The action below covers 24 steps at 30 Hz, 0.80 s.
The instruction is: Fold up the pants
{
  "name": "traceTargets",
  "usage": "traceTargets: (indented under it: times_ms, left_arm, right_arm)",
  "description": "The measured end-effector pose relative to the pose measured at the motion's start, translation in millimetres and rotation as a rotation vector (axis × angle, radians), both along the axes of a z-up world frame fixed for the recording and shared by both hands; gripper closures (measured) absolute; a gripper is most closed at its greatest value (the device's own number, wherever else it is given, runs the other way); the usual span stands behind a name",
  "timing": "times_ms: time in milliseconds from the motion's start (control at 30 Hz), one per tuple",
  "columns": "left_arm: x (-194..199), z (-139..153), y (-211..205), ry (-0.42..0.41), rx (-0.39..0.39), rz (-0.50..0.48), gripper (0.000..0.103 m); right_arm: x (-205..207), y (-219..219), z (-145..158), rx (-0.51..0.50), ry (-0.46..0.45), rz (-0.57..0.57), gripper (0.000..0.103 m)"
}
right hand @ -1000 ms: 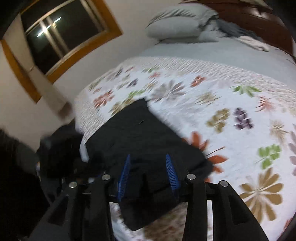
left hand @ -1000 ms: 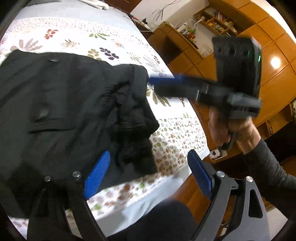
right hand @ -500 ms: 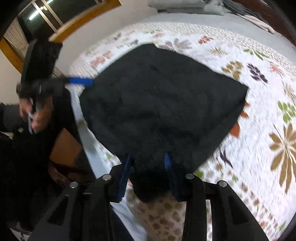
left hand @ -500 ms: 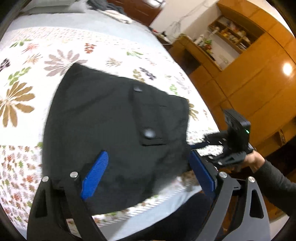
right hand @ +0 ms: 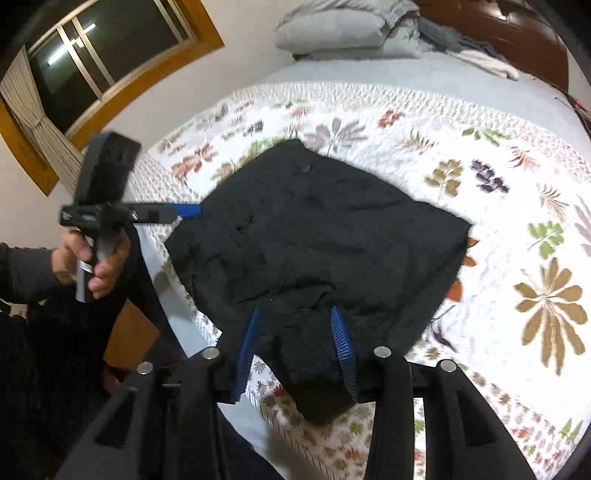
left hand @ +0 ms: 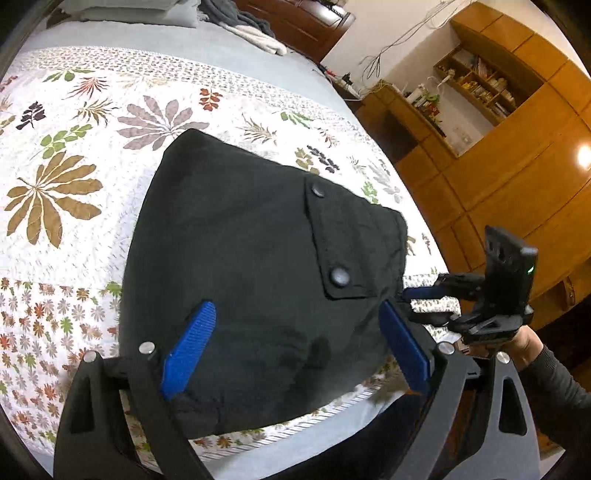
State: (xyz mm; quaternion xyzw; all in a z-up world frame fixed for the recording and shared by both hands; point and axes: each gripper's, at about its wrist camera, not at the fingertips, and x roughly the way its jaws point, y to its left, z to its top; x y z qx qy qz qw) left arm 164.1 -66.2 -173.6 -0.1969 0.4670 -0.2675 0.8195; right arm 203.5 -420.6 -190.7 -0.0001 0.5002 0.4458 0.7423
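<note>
The black pants (left hand: 243,266) lie folded into a compact flat bundle near the bed's front edge, with a snap-button pocket flap (left hand: 340,243) facing up. They also show in the right wrist view (right hand: 317,236). My left gripper (left hand: 295,347) is open and hovers just above the bundle's near part, holding nothing. My right gripper (right hand: 295,343) is open, with its blue pads either side of the bundle's near corner. In the left wrist view the right gripper (left hand: 421,295) sits at the bundle's right corner. The left gripper (right hand: 184,211) shows at the bundle's left edge.
The bed is covered by a white leaf-print quilt (left hand: 74,155). Pillows (right hand: 332,33) and loose clothes (left hand: 255,33) lie at the headboard end. Wooden cabinets (left hand: 517,177) stand right of the bed. A window (right hand: 88,70) is on the left wall.
The bunched pants have been spread and laid flat with the pocket flap up. Both grippers have pulled back towards the bed's front edge, and the views have steadied.
</note>
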Motion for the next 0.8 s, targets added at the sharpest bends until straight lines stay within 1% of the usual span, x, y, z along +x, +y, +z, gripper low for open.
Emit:
traceTargets:
  times_ms: [33,67,133,200,267,300,400,433,500,533,600,667,800]
  left_arm:
    - [1,-2,-1,0.002,0.000,-0.011,0.012]
    - [3,-4,-4,0.006,0.005,-0.026,0.012]
    - [4,-7,-6,0.001,0.020,-0.041,0.011]
    - [4,-9,-7,-0.001,0.038,-0.052,0.011]
    - [4,-8,-7,-0.003,0.046,-0.068,0.011]
    - [4,-8,-7,-0.004,0.050,-0.071,0.011]
    - [1,-8,-9,-0.018,0.086,-0.093,0.011]
    - [0,-7,-10,-0.021,0.096,-0.097,0.011]
    - [-3,-7,-11,-0.025,0.117,-0.104,0.011]
    - [-3,-6,-11,-0.026,0.127,-0.106,0.011]
    - [-5,-4,-12,-0.028,0.141,-0.114,0.011]
    - [-4,-4,-11,-0.021,0.132,-0.116,0.011]
    - [-2,-4,-9,-0.010,0.121,-0.126,0.011]
  right_arm:
    - [-1,4,-12,-0.035,0.014,0.004,0.061]
    - [-2,6,-19,-0.048,0.020,0.003,0.062]
    - [-4,3,-28,-0.036,0.048,-0.020,0.062]
    - [-2,-1,-29,-0.025,0.076,-0.044,0.062]
    - [1,-7,-19,0.001,0.094,-0.060,0.062]
    - [5,-11,-9,0.025,0.082,-0.078,0.062]
    - [27,-16,14,0.050,0.031,-0.139,0.061]
    - [37,-17,18,0.047,0.013,-0.162,0.059]
    - [55,-16,19,0.052,0.010,-0.206,0.057]
    - [70,-17,16,0.074,0.027,-0.234,0.056]
    - [85,-16,10,0.090,0.052,-0.257,0.056]
    - [102,-15,-3,0.120,0.106,-0.267,0.056]
    - [117,-15,-28,0.114,0.164,-0.279,0.060]
